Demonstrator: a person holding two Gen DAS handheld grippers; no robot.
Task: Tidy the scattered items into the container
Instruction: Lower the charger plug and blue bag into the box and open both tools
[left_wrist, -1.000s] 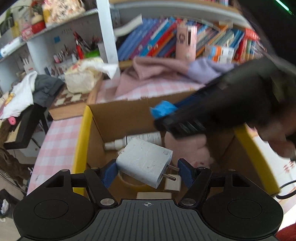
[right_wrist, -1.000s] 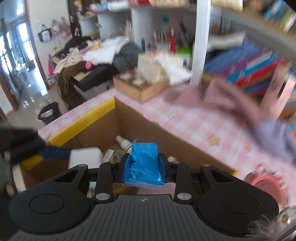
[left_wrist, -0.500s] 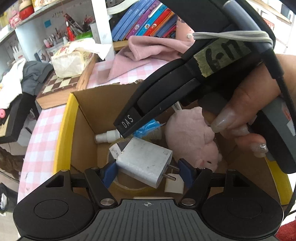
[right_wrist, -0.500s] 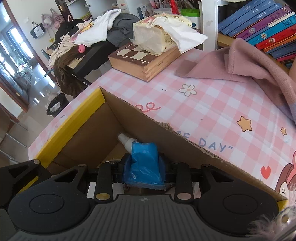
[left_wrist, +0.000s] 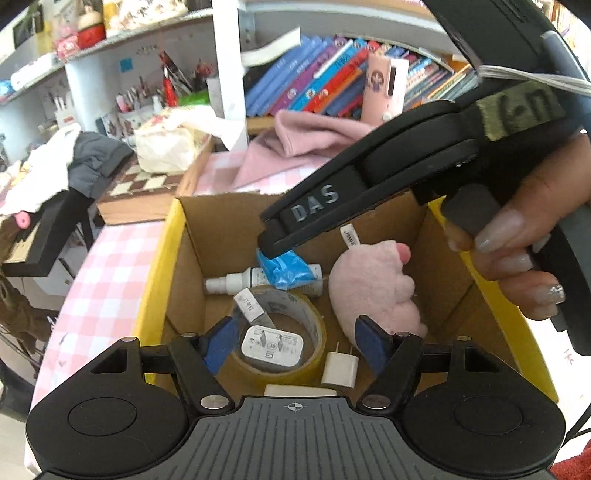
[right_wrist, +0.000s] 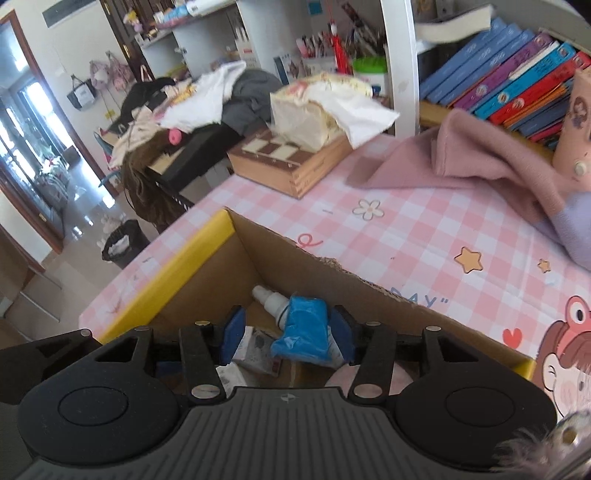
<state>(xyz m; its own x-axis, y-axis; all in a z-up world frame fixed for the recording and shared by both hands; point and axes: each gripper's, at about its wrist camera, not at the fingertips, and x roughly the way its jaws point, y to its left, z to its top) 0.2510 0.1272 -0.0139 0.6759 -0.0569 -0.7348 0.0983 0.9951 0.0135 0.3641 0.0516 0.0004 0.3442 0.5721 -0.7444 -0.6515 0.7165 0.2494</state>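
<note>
A cardboard box (left_wrist: 221, 221) with yellow-taped rims stands on the pink checked table. My left gripper (left_wrist: 295, 338) is open above it; the white charger (left_wrist: 272, 347) lies inside a tape roll (left_wrist: 295, 332) on the box floor. My right gripper (right_wrist: 286, 332) is open over the box, and the blue packet (right_wrist: 306, 332) lies between its fingers on a white spray bottle (right_wrist: 269, 299). In the left wrist view the right gripper's tip sits just above the blue packet (left_wrist: 286, 267). A pink plush (left_wrist: 373, 288) and a small white plug (left_wrist: 340, 369) also lie inside.
A wooden chessboard box (right_wrist: 291, 162) with a tissue pack on it stands beyond the box. A pink cloth (right_wrist: 491, 162) lies on the table before the bookshelf (right_wrist: 517, 85). A cluttered chair and a bin (right_wrist: 122, 240) stand off the table's left edge.
My left gripper opened and the white charger dropped into the tape roll. My right gripper opened and the blue packet settled onto the spray bottle in the box.
</note>
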